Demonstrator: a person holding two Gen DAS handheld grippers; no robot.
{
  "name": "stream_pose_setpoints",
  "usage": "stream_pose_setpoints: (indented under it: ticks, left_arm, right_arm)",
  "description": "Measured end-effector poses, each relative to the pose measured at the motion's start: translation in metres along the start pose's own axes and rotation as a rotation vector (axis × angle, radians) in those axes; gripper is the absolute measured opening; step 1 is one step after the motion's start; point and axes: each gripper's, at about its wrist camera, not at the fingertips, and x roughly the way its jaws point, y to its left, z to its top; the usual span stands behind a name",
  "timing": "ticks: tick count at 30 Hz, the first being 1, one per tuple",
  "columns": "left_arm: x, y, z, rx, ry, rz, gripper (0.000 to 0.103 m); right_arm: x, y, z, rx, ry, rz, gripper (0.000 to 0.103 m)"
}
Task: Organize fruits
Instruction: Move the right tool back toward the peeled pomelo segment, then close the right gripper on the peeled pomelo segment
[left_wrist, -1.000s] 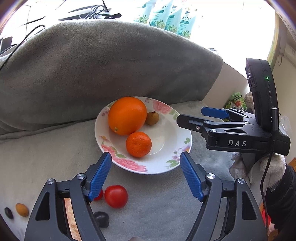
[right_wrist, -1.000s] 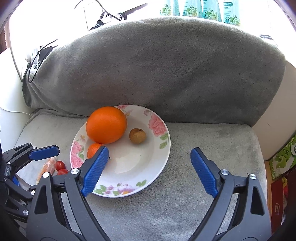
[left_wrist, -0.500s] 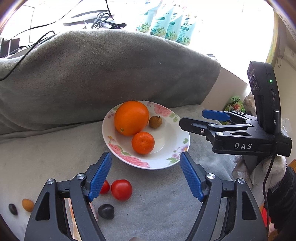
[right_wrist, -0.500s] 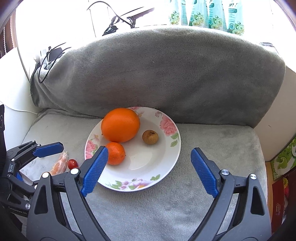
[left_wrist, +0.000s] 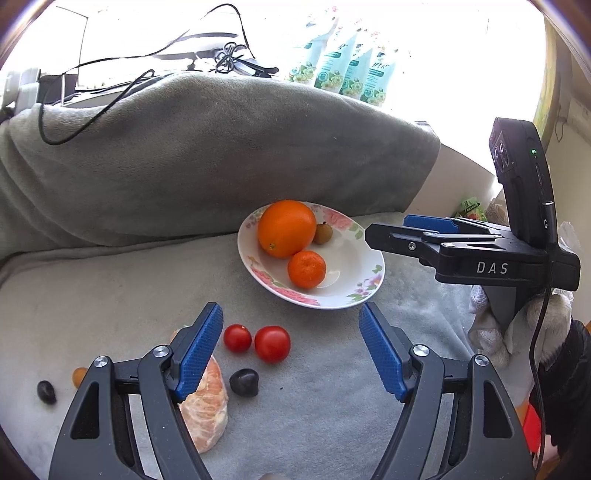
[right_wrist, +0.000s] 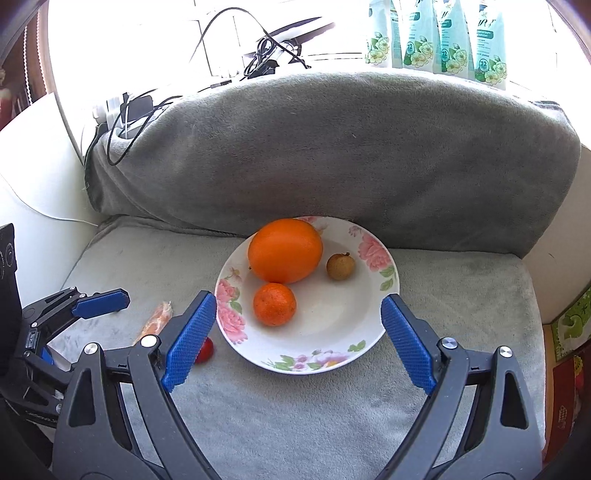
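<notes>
A floral white bowl (left_wrist: 364, 284) (right_wrist: 373, 343) sits on a grey cushion and holds a large orange (left_wrist: 286, 228) (right_wrist: 284, 249), a tangerine (left_wrist: 306, 268) (right_wrist: 274, 304) and a small brown longan (left_wrist: 323, 233) (right_wrist: 340, 266). In front of the bowl lie two red tomatoes (left_wrist: 272, 343), (left_wrist: 237, 338), a dark fruit (left_wrist: 243, 382) and a peeled citrus (left_wrist: 205, 410). My left gripper (left_wrist: 291, 350) is open and empty, above the loose fruit. My right gripper (right_wrist: 299, 339) is open and empty, just short of the bowl's near rim.
Small fruits lie at the far left: an orange one (left_wrist: 78, 376) and a dark one (left_wrist: 46, 391). A big grey blanket-covered backrest (right_wrist: 332, 158) rises behind the bowl. Cables (left_wrist: 229, 61) and green pouches (right_wrist: 436, 37) sit on the sill behind.
Both grippers have pulled back from the bowl. The bowl now sits farther away and the loose fruit and peeled citrus have come into the left view.
</notes>
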Motion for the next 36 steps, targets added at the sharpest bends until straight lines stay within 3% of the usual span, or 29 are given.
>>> stream_pose_setpoints:
  ticks: [10,21,26,28,36]
  left_arm:
    - [-0.037,0.021,-0.031,-0.023,-0.005,0.048,0.076]
    - [-0.047,0.042,-0.062,-0.066,0.032,0.077,0.076]
    - [-0.042,0.048,-0.072,-0.086,0.050,0.071,0.074]
    - [-0.039,0.051,-0.074,-0.100,0.061,0.063,0.068]
    - [-0.023,0.059,-0.082,-0.145,0.105,0.022,0.062]
  right_arm:
    - [0.002,0.028,-0.001,-0.023,0.021,0.080,0.093]
    - [0.023,0.067,-0.005,-0.024,0.111,0.222,0.092]
    - [0.041,0.081,-0.011,0.009,0.197,0.294,0.077]
    - [0.046,0.088,-0.013,0.013,0.224,0.321,0.068]
    - [0.071,0.104,-0.018,0.069,0.314,0.370,0.057]
